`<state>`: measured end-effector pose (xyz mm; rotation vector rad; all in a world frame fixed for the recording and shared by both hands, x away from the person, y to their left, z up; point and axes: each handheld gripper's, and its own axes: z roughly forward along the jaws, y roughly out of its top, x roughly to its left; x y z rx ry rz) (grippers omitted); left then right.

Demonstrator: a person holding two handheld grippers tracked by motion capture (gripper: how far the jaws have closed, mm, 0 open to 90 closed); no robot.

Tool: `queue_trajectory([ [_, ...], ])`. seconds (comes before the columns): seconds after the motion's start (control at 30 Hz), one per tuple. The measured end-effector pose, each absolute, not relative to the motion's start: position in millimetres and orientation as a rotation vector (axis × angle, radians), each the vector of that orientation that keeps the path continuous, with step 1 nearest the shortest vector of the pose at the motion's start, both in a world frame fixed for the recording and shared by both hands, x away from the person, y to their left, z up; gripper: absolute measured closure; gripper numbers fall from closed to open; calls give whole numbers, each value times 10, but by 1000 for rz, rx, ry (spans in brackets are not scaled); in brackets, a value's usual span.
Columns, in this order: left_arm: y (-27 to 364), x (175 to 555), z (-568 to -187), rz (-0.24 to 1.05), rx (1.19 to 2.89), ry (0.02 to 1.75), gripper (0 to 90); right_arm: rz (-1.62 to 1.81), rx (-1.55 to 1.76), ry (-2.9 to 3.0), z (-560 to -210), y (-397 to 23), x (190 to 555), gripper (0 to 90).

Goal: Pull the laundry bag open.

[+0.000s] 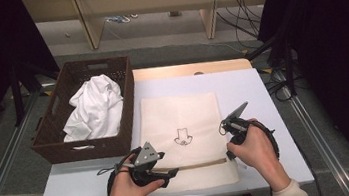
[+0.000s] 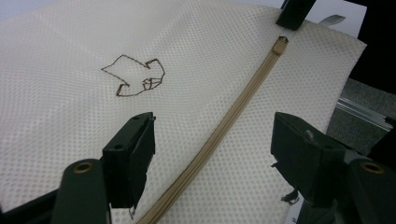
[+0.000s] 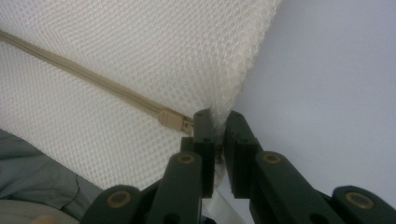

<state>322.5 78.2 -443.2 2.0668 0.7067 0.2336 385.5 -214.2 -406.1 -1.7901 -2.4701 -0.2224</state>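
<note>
Currently prepping to unzip: mesh laundry bag (image 1: 183,142) lies flat on the white tabletop (image 1: 257,93), zipper (image 2: 219,133) running across its near end. Right gripper (image 3: 218,133) fingers pinched narrow on the bag's corner edge beside the zipper pull (image 3: 173,120), anchoring it. Left gripper (image 2: 212,154) fingers wide, straddling the zipper, holding nothing. Next likely: grab the pull, needs precise aim. Wicker basket (image 1: 52,143) with white garment (image 1: 95,107) sits left.

High view looks down; gripper views closely share mesh bag (image 2: 70,93).
</note>
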Motion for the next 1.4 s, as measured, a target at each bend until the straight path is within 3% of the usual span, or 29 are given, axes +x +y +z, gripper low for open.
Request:
queue_trajectory([
  [1.4,105,3465,-4440,140,2105,492,299,-327,-1753,-2537,-4005,-2167,3865,847],
])
